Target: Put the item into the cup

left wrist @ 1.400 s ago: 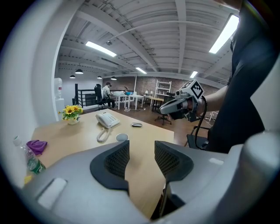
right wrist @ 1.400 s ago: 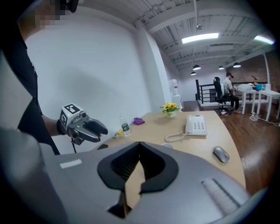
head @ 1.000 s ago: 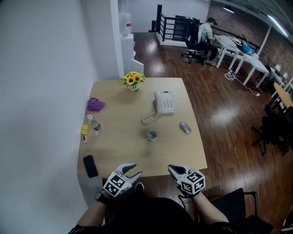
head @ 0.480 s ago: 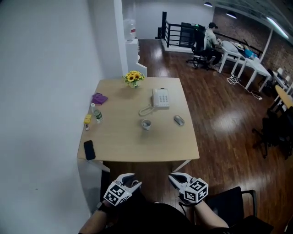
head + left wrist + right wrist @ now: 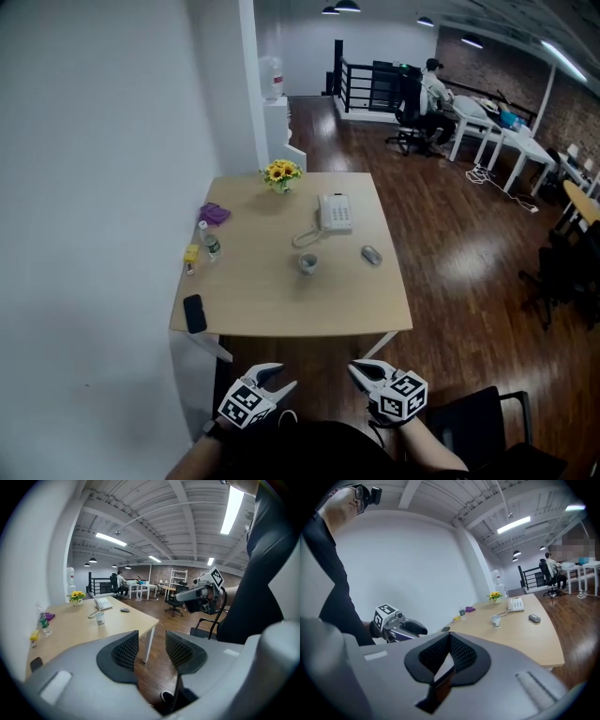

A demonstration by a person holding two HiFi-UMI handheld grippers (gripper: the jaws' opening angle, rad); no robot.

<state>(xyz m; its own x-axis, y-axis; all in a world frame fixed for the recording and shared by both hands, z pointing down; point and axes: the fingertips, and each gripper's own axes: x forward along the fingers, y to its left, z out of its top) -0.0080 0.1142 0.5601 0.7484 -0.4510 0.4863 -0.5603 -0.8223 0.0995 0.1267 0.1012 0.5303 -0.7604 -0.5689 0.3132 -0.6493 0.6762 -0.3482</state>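
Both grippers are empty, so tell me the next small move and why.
Probably step forward to the table. The left gripper, jaws apart, and the right gripper, jaws together, hold nothing and hang short of the table's near edge, while the cup stands mid-table, likely out of reach from here.

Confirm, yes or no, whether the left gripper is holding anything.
No, the left gripper has its jaws standing apart with nothing between them.
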